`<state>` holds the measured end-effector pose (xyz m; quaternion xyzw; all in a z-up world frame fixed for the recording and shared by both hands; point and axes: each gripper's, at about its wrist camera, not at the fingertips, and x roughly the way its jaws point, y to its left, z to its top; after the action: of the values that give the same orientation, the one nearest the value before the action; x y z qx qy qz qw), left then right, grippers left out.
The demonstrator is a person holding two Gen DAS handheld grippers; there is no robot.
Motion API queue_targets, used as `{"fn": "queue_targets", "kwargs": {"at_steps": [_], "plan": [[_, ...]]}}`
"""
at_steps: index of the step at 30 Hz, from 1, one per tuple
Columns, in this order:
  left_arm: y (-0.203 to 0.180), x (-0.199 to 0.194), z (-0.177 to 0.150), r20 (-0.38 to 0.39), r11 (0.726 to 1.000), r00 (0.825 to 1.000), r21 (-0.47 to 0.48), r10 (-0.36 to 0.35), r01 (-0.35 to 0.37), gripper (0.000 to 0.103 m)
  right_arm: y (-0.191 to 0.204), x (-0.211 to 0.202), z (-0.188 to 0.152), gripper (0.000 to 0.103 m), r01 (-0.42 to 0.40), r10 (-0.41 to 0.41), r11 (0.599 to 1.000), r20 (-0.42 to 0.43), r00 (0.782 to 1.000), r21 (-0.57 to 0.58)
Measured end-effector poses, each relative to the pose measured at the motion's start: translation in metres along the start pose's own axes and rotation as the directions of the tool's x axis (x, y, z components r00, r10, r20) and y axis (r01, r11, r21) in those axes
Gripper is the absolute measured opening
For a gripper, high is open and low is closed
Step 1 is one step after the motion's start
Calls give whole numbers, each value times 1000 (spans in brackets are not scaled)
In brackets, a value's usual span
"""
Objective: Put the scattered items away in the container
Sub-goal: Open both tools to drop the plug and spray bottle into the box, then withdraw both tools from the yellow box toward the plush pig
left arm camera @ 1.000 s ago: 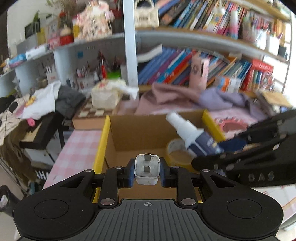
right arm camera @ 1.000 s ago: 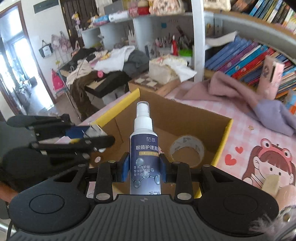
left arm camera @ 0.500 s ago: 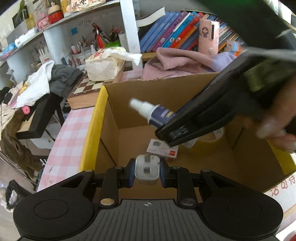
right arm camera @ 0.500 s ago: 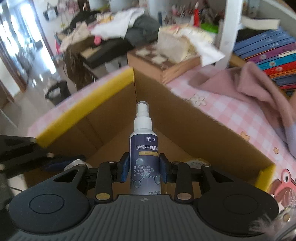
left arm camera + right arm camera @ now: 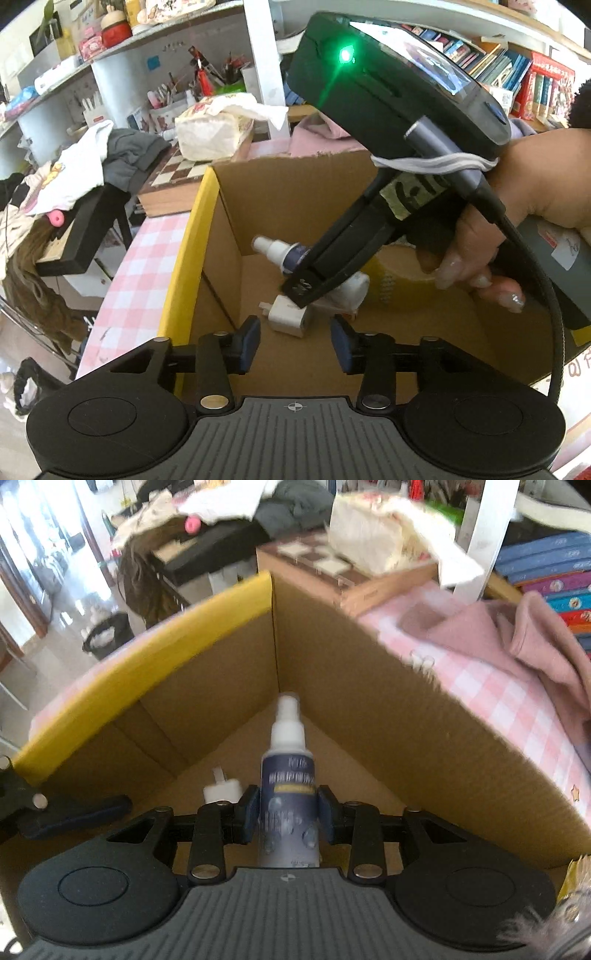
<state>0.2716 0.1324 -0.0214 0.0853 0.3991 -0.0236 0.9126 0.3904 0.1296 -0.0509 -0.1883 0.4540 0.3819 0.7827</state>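
Note:
My left gripper [image 5: 294,341] is open and empty over the cardboard box [image 5: 295,184] with yellow rims. The white plug adapter [image 5: 286,314] lies on the box floor just beyond its fingertips; it also shows in the right wrist view [image 5: 221,788]. My right gripper [image 5: 288,812] is shut on a dark blue spray bottle [image 5: 288,775] with a white nozzle, held low inside the box [image 5: 207,709] and aimed at its far corner. In the left wrist view the bottle [image 5: 280,253] pokes out past the right gripper's fingers [image 5: 332,266]. A roll of tape [image 5: 391,280] lies in the box.
A pink checked cloth [image 5: 140,258] covers the table. A chessboard box [image 5: 177,181] and tissue pack [image 5: 214,125] stand behind the cardboard box. Pink fabric [image 5: 517,642] lies to the right, with bookshelves behind. A black stool with clothes [image 5: 85,218] stands left.
My left gripper has opened and dropped the plug adapter onto the box floor. My right gripper has lowered the spray bottle deeper into the box, towards the far corner.

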Motion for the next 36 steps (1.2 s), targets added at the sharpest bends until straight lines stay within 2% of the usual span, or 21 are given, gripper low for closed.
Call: {"fn": "queue_targets", "kwargs": {"at_steps": [1,2,6,9,12,21,31,36], "plan": [[-1,-2,1,14,1000,1000,0,19,-19,81,1,-5,1,50,0,0,1000,19,1000,-3],[-1,-5,2,32,999,999,-1,35,-35,85,1,-10,1,50,-4,4,1000,37,999,-3],[-3,-15,5,75,999,997,4,36,-37,86,2,-34,1,51,0,-1,1000,94,996,0],[-7,-23,5,99,998,994,27,52,-55,90,3,-51,-3,54,15,-18,1000,134,991,18],[-11,-35,3,126,997,990,45,56,-62,92,6,-70,-11,59,27,-32,999,177,984,34],[-21,-82,-5,232,996,972,77,30,-49,96,14,-131,-45,60,45,-78,992,286,955,118],[-31,-125,-26,283,996,959,84,-2,-23,97,34,-182,-83,63,85,-133,985,341,931,152],[-38,-145,-42,302,996,953,86,2,-30,98,38,-201,-110,63,153,-218,968,363,906,201]]}}
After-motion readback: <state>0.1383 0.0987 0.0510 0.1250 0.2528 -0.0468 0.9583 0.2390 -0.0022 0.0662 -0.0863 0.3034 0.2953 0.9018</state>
